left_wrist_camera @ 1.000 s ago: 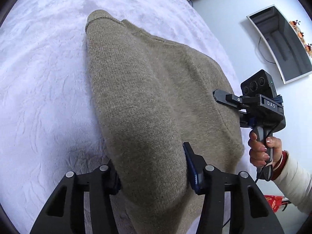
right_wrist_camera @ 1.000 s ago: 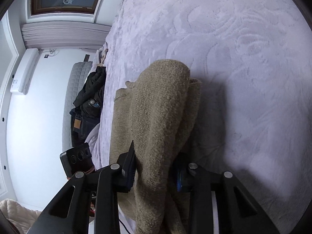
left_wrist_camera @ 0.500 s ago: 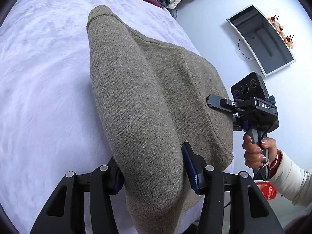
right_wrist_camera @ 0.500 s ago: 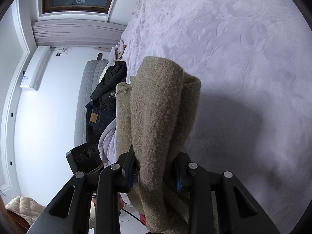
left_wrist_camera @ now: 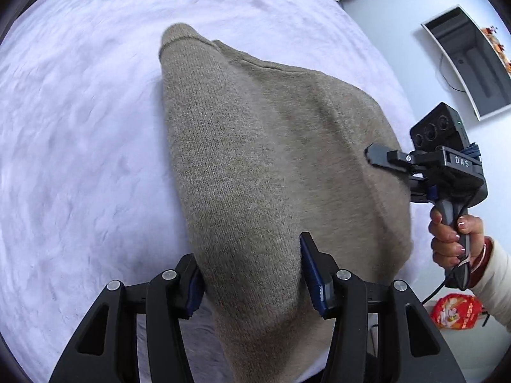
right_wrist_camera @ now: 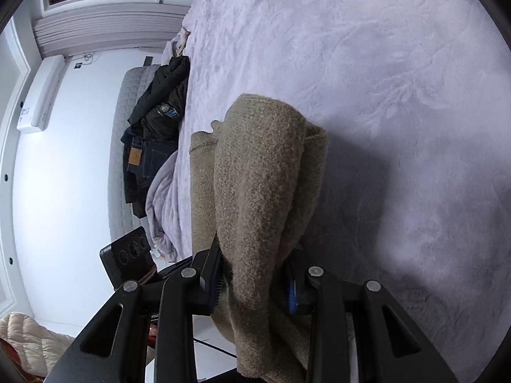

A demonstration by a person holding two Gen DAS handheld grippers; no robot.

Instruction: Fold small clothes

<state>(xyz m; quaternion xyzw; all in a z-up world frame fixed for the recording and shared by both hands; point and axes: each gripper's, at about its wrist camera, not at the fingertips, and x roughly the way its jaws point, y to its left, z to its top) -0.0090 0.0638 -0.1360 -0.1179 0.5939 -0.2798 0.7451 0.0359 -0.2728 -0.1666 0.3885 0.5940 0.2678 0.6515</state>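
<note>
- Sweater (left_wrist_camera: 271, 159): olive-brown knit, one piece, held up by two of its edges and stretched between both grippers; its far end, a ribbed rolled edge, lies on the bedspread. From the right wrist camera it hangs in thick doubled folds (right_wrist_camera: 258, 175).
- Left gripper (left_wrist_camera: 252, 277): black frame, blue-padded fingers; the two pads (left_wrist_camera: 311, 274) stand one on each side of a bunched fold of the sweater and pinch it, cloth spilling down past them.
- Right gripper (right_wrist_camera: 254, 284): same build; its pads clamp the folded edge of the sweater. From the left wrist camera its one visible black finger lies against the knit on the sweater's far right side (left_wrist_camera: 383, 159).
- Right hand (left_wrist_camera: 453, 239): wrapped around the right gripper's handle, nails painted pale, cream sleeve and red bangle at the wrist.
- Bedspread (left_wrist_camera: 80, 127): pale lilac, plush, embossed with a leaf pattern; covers the bed beneath the sweater.
- Pile of dark clothes (right_wrist_camera: 153, 134): jeans and black garments, heaped at the far edge of the bed against a quilted headboard.
- Wall unit (right_wrist_camera: 38, 89): white, mounted high.
- Red packet (left_wrist_camera: 456, 312): on the floor beside the bed.
</note>
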